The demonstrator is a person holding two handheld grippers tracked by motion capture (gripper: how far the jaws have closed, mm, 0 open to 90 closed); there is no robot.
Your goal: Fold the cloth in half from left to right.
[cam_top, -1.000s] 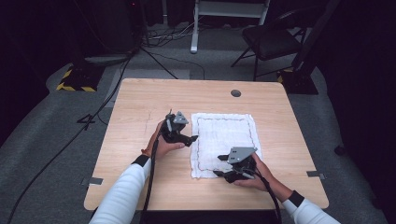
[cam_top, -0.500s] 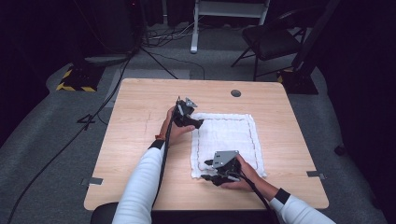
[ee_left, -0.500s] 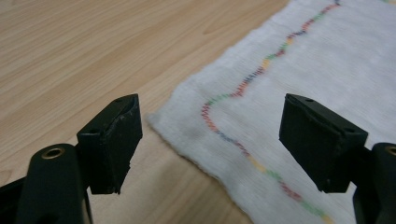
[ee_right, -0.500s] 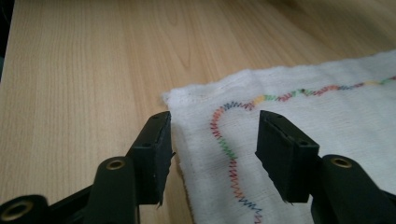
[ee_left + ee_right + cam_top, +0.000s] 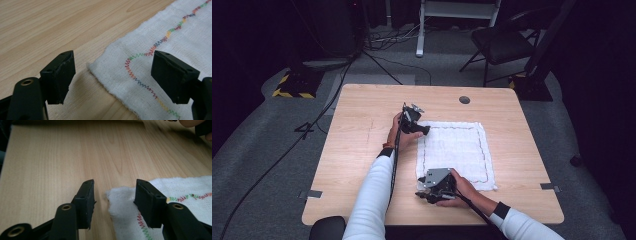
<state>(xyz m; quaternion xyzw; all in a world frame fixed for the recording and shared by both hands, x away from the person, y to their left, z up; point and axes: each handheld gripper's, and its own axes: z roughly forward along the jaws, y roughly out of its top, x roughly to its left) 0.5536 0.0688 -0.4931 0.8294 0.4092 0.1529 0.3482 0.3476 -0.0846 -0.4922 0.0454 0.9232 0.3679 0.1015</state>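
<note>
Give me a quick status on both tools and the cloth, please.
Left tool open at far-left corner. Right tool open, jaws closing round near-left corner. Cloth flat. Nothing in the way.

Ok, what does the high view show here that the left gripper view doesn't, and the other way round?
High view: the whole table, both white sleeves, a chair beyond, and the right tongs at the near left corner of the cloth, jaws just closing with that corner between them.
Left gripper view: the coloured zigzag stitching up close, and a cloth corner lying between the open jaws.
Both: the white cloth on the wooden table, with the left tongs at its far left corner.
</note>
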